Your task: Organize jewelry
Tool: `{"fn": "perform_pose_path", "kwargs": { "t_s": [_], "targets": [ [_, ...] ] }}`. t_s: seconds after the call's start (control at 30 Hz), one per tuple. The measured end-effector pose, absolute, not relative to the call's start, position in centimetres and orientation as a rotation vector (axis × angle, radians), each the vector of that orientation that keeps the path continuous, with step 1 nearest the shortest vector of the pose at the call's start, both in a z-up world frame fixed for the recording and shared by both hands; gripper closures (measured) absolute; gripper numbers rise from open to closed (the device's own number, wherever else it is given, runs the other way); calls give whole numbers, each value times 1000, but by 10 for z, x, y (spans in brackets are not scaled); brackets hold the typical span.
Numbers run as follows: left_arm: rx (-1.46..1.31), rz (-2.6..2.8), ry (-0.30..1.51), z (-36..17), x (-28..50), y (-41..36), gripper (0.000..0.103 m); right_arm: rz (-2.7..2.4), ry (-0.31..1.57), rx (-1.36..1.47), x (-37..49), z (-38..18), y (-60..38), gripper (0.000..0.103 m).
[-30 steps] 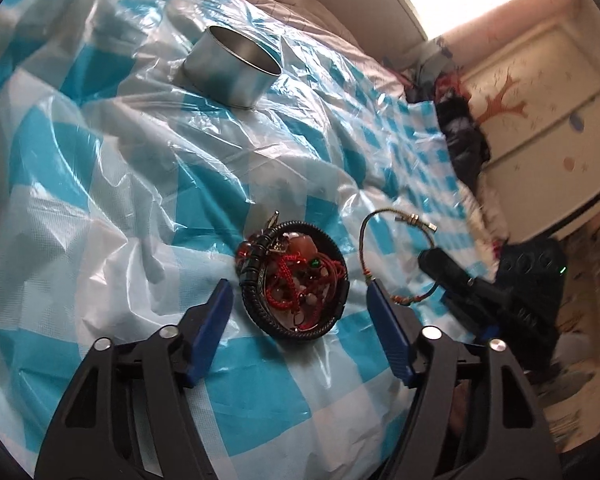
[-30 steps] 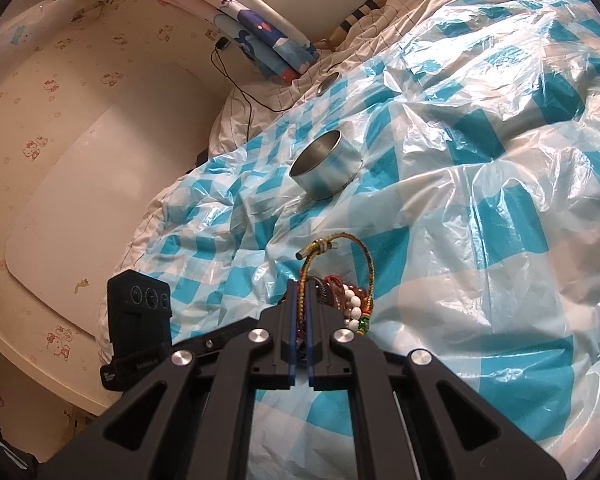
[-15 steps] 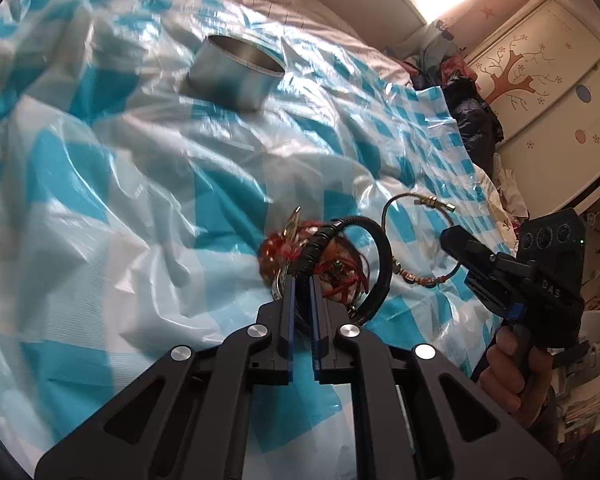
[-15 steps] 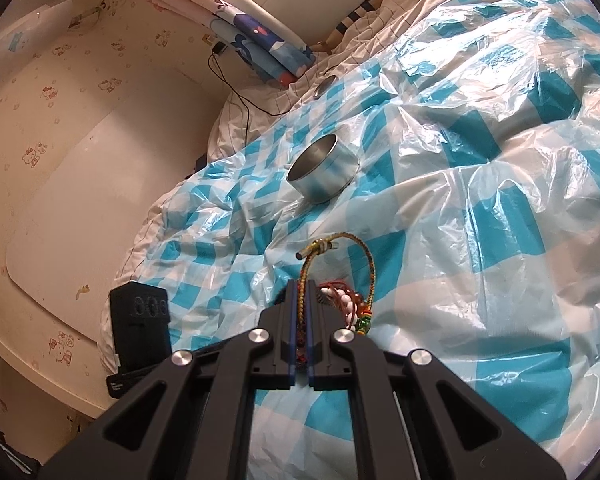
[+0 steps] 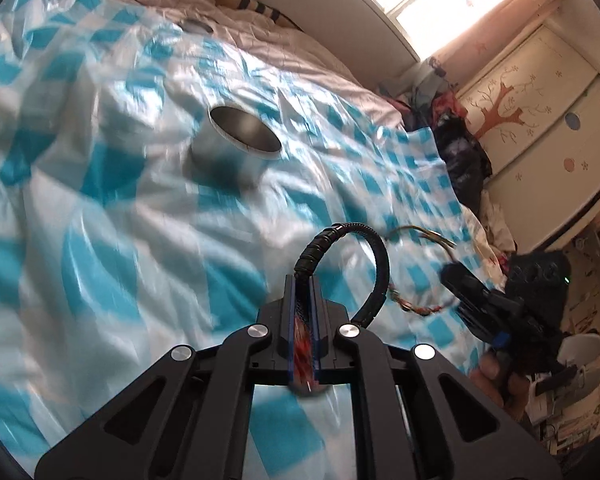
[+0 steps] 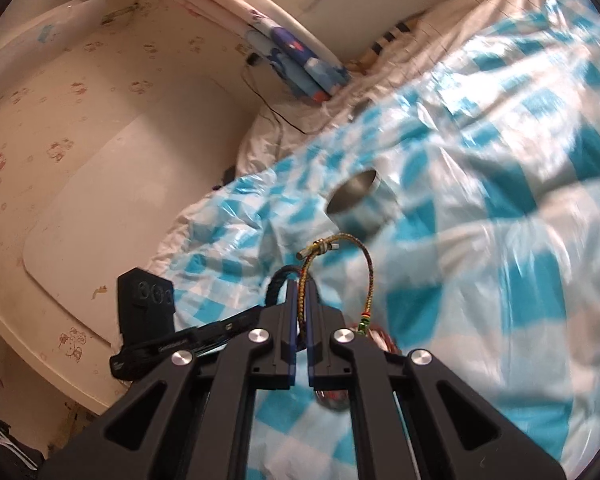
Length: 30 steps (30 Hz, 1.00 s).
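Note:
My left gripper (image 5: 303,284) is shut on a black braided bracelet (image 5: 374,248), with red beaded jewelry (image 5: 302,340) caught between the pads, held above the blue-checked plastic sheet (image 5: 100,208). My right gripper (image 6: 300,288) is shut on a thin multicoloured cord bracelet (image 6: 370,276) with a metal clasp; that bracelet shows blurred in the left wrist view (image 5: 420,308). A round metal tin (image 5: 240,144) stands open on the sheet ahead; it also shows in the right wrist view (image 6: 360,200). The left gripper and black bracelet (image 6: 278,280) appear left of my right fingers.
The sheet covers a rumpled bed (image 5: 292,48). A wall and white board (image 6: 120,200) lie left of the bed. Clothes (image 5: 460,152) and a decorated wardrobe (image 5: 540,100) stand at the right. Folded bedding (image 6: 300,64) and a cable lie at the head end.
My left gripper closed on the black bracelet and red jewelry, then lifted them off the sheet. Both grippers have risen and moved toward the tin; the right keeps its cord bracelet.

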State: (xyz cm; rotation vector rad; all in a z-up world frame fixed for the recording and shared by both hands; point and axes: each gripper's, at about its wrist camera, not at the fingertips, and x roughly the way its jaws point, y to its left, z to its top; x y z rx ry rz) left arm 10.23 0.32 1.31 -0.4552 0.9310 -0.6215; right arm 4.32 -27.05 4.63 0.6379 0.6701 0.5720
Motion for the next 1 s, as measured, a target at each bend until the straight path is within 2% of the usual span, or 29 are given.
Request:
{"fn": "perform_pose_path", "kwargs": {
  "t_s": [0.37,0.63,1.0],
  "targets": [
    [-421,-557,861,41,202,-10,98,610,655,497,137,70,-253,99],
    [-363,-507,882,20,245,-27,98,615,693,423,205,60,-231,99],
    [-252,-412,915,0,267,-35,97,588,768,365,248,25,-213,99]
  ]
}}
